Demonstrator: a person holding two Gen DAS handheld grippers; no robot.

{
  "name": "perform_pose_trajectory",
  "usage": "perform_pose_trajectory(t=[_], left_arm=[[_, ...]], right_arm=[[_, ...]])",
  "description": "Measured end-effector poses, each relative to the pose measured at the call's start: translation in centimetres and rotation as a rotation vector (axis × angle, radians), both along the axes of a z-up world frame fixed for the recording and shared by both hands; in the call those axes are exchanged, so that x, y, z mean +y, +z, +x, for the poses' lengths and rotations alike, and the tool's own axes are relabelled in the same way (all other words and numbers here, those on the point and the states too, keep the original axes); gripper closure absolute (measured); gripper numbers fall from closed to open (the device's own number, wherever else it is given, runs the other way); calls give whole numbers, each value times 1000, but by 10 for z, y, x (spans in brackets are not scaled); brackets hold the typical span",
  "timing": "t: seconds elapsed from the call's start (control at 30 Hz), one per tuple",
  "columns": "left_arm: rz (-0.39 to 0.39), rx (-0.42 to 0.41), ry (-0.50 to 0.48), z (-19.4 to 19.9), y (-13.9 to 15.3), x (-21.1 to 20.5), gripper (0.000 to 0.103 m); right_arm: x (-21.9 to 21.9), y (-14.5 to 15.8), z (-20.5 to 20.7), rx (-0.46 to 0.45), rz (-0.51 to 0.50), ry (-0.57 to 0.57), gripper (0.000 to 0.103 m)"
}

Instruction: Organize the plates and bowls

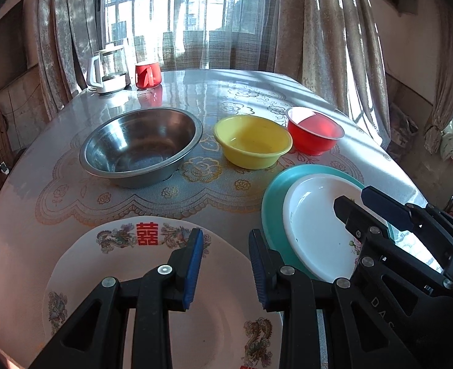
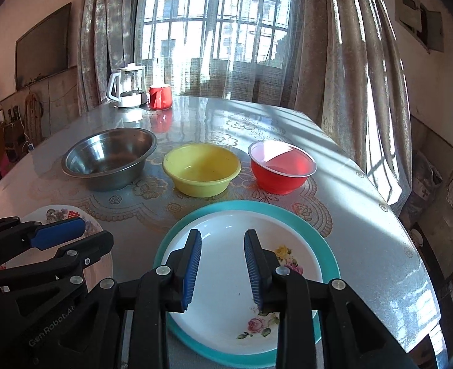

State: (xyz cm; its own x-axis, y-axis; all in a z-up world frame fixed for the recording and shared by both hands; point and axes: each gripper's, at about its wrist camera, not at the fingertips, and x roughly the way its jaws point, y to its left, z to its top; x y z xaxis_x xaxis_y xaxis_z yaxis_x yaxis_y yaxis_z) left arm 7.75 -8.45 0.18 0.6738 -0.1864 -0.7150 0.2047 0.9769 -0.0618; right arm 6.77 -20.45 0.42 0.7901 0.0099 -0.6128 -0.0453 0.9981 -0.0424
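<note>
A white flowered plate (image 2: 226, 276) lies on a teal plate (image 2: 328, 246) at the table's near edge; both show in the left wrist view, the white plate (image 1: 312, 215) on the teal plate (image 1: 272, 196). A dragon-patterned plate (image 1: 134, 276) lies to their left, partly seen in the right wrist view (image 2: 54, 212). Behind stand a steel bowl (image 1: 140, 144), a yellow bowl (image 1: 254, 141) and a red bowl (image 1: 315, 132). My left gripper (image 1: 225, 267) is open over the dragon plate. My right gripper (image 2: 222, 267) is open over the white plate, holding nothing.
A glass kettle (image 1: 109, 70) and a red mug (image 1: 148, 75) stand at the table's far left corner. A lace-patterned cloth (image 1: 202, 169) covers the table. Curtains (image 1: 334, 30) and a barred window lie behind. The table's right edge (image 2: 411, 246) falls off near the plates.
</note>
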Motion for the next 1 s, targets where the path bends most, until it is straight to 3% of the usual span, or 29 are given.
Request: perform_pose_trajectory(t=[1.0], left_arm=[[-32,-8,108,-14,-1,66,72]], right_arm=[[46,1,-3,11,-48,88,73]])
